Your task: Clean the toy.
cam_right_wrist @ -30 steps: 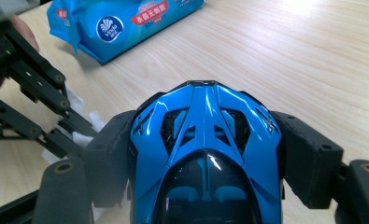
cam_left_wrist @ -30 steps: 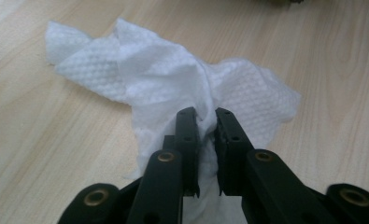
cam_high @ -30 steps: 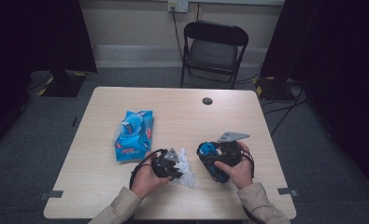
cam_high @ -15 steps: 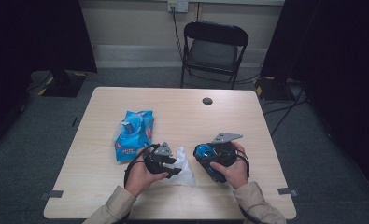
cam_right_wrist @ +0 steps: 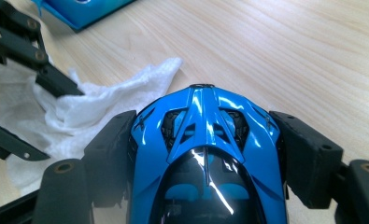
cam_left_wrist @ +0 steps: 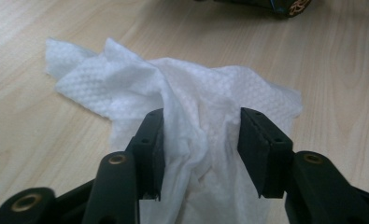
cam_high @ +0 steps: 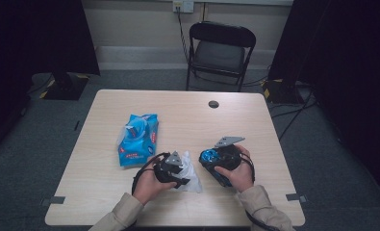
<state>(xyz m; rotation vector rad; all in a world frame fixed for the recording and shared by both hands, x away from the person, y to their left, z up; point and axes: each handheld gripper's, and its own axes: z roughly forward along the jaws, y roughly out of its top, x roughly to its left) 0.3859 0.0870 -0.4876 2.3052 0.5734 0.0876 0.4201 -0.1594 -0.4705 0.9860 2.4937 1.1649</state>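
While the wipe lies slack: left gripper [cam_left_wrist: 198, 140] jaws have just been opening; white wet wipe [cam_left_wrist: 191, 107] on the table between them, unpinched.
Right gripper [cam_right_wrist: 205, 154]: clamps blue toy car [cam_right_wrist: 205, 140] above the table.
Done: wipe pulled from blue pack [cam_high: 138, 138].
Left: apparently wiping the car.
Hidden: car's rear, underside.

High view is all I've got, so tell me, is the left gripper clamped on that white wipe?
Observer: No. The left gripper has just been opening; the wipe lies loose between its jaws, on the table.
Operator: What's the blue thing in the right gripper?
Observer: A glossy blue toy car, and the right gripper presses on both its sides.
Operator: Is the car touching the wipe?
Observer: I cannot tell; the wipe's edge lies just ahead of the car's end.
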